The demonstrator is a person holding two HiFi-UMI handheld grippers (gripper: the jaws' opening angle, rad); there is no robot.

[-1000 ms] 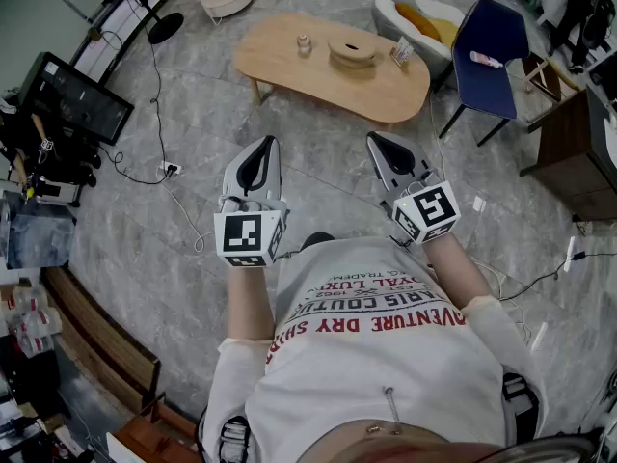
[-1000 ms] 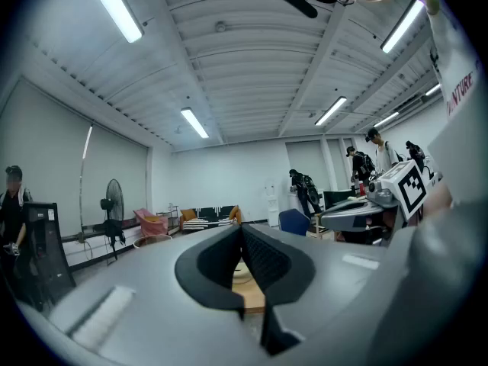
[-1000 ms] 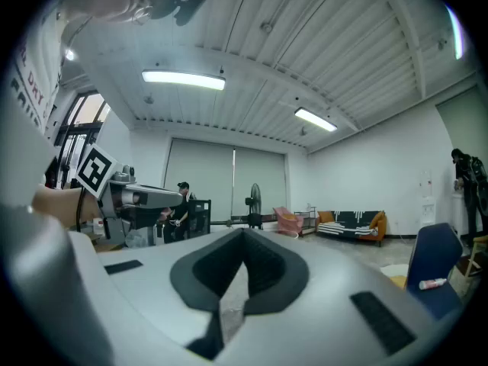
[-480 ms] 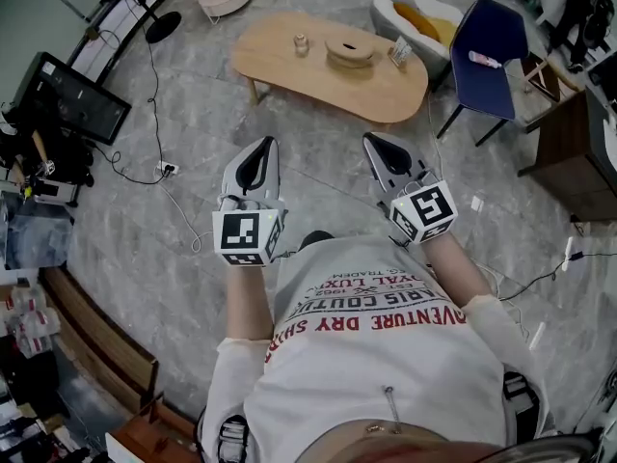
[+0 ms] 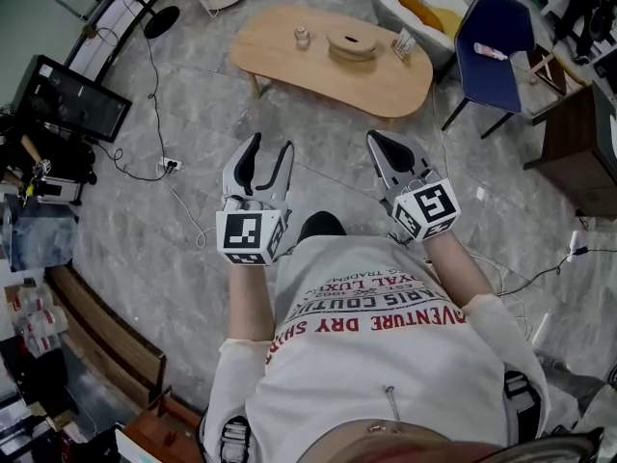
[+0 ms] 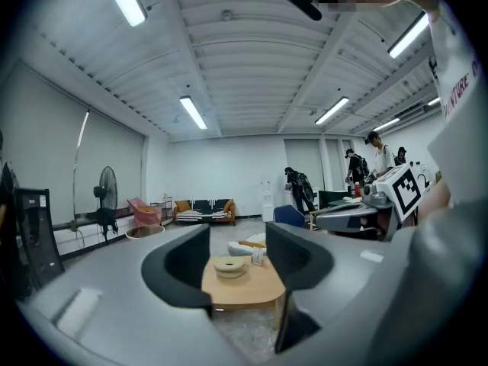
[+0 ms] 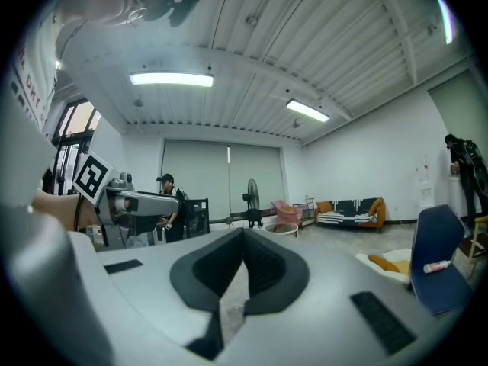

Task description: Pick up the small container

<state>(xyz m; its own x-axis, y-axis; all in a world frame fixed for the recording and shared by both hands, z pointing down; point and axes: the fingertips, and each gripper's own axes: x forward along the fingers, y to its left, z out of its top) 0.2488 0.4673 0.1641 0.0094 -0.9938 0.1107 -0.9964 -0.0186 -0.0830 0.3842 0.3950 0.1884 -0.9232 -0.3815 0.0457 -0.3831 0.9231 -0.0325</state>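
Note:
The small container [image 5: 302, 36], a little clear jar, stands on the low oval wooden table [image 5: 289, 61] far ahead of both grippers. Beside it lie a round wooden dish [image 5: 353, 44] and a small holder [image 5: 402, 43]. My left gripper [image 5: 270, 146] is held in the air in front of the person's chest; its jaws are opening with nothing between them. In the left gripper view the left gripper [image 6: 238, 239] frames the table [image 6: 242, 287] and the dish [image 6: 229, 266]; the jar is hidden there. My right gripper [image 5: 378, 141] is shut and empty, and the right gripper view shows the right gripper [image 7: 244, 239] with tips touching.
A blue chair [image 5: 492, 37] and a white cushioned seat [image 5: 415, 8] stand right of the table. A monitor [image 5: 67, 95] and cables [image 5: 174, 177] lie at the left, a dark cabinet [image 5: 578, 143] at the right. Grey stone floor separates me from the table.
The left gripper's jaws, shut in the earlier frames, now stand apart. Both grippers have dropped slightly in the head view. The right gripper stays shut.

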